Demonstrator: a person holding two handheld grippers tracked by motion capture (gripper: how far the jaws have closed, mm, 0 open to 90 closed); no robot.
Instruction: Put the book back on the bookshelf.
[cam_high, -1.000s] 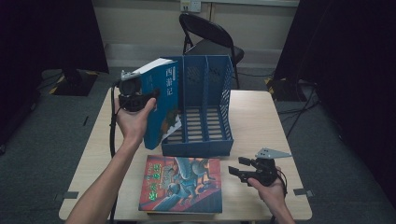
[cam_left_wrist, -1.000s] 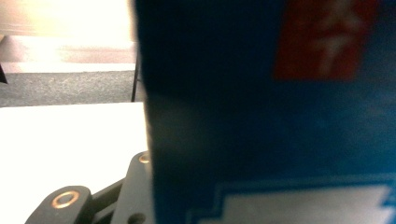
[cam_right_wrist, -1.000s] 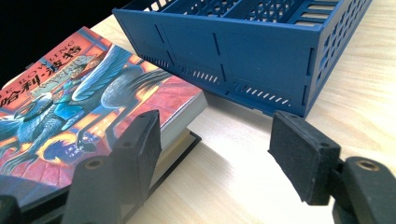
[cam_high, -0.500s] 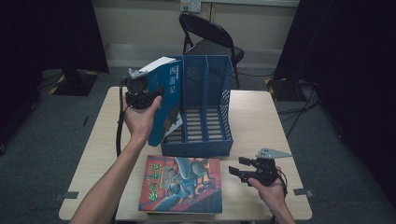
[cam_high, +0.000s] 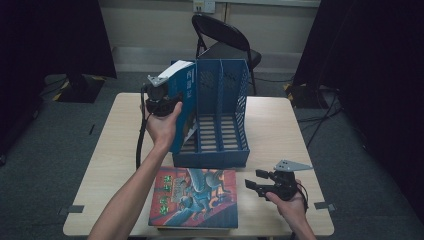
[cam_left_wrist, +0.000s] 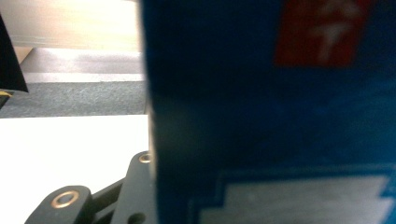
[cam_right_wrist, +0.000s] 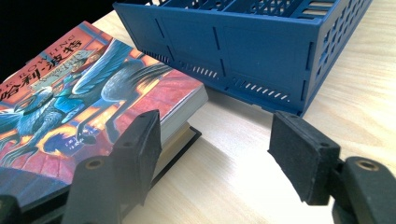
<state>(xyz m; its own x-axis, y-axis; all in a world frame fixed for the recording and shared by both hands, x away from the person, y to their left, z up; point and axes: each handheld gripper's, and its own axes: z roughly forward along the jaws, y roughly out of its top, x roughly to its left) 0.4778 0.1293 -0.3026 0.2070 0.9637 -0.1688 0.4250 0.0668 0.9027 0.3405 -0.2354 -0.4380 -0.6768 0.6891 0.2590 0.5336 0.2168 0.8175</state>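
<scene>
My left gripper (cam_high: 161, 97) is shut on a blue book (cam_high: 186, 92), held almost upright at the left end of the blue file rack (cam_high: 222, 120). The book's lower edge reaches into the leftmost slot; whether it touches the bottom I cannot tell. In the left gripper view the blue book (cam_left_wrist: 271, 116) is very close, and one black finger (cam_left_wrist: 135, 186) lies against its edge. My right gripper (cam_high: 255, 181) is open and low over the table at the front right. Its own view has the right gripper (cam_right_wrist: 219, 140) with nothing between its pads, beside a colourful book (cam_right_wrist: 84, 93).
The colourful book (cam_high: 197, 197) lies flat on a darker book (cam_right_wrist: 184, 137) at the front of the wooden table (cam_high: 280, 130), just before the rack (cam_right_wrist: 243, 42). The rack's other two slots hold nothing. A black folding chair (cam_high: 222, 35) stands behind the table.
My left hand has carried the blue book to the right and slightly down, closer against the rack's left slot. The right hand has stayed where it was.
</scene>
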